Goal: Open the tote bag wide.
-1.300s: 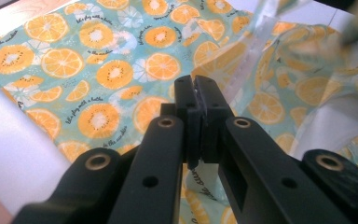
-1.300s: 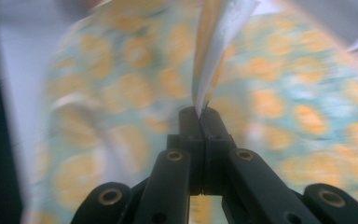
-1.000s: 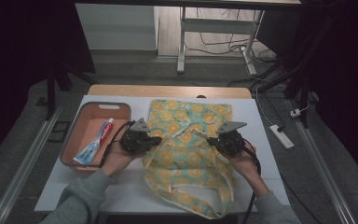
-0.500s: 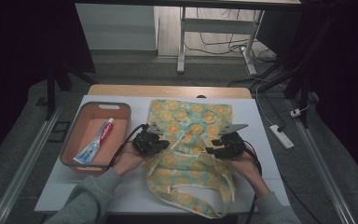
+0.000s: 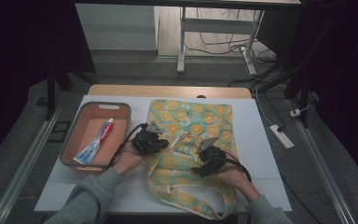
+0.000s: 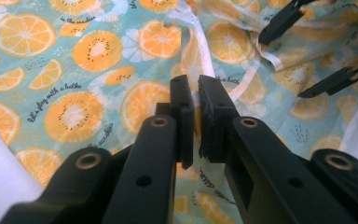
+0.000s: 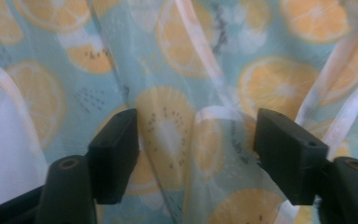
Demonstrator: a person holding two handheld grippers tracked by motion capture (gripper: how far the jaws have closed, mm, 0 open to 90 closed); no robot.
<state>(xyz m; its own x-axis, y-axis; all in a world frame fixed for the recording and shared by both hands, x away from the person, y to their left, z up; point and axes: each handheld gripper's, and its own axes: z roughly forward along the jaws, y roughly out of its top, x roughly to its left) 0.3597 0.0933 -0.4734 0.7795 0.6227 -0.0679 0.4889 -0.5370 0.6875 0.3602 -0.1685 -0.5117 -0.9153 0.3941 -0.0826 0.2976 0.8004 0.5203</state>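
Two hand-held grippers have moved inward over the fruit-print tote bag (image 5: pixel 193 123) on the surface: your left hand-held gripper (image 6: pixel 196 109) now pinches its white-edged rim, your right hand-held gripper (image 7: pixel 196 144) hovers spread.

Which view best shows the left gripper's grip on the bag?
The left gripper view: the left gripper is shut on the bag's white hem. The high view shows it small at the bag's left edge; the right gripper view shows fabric.
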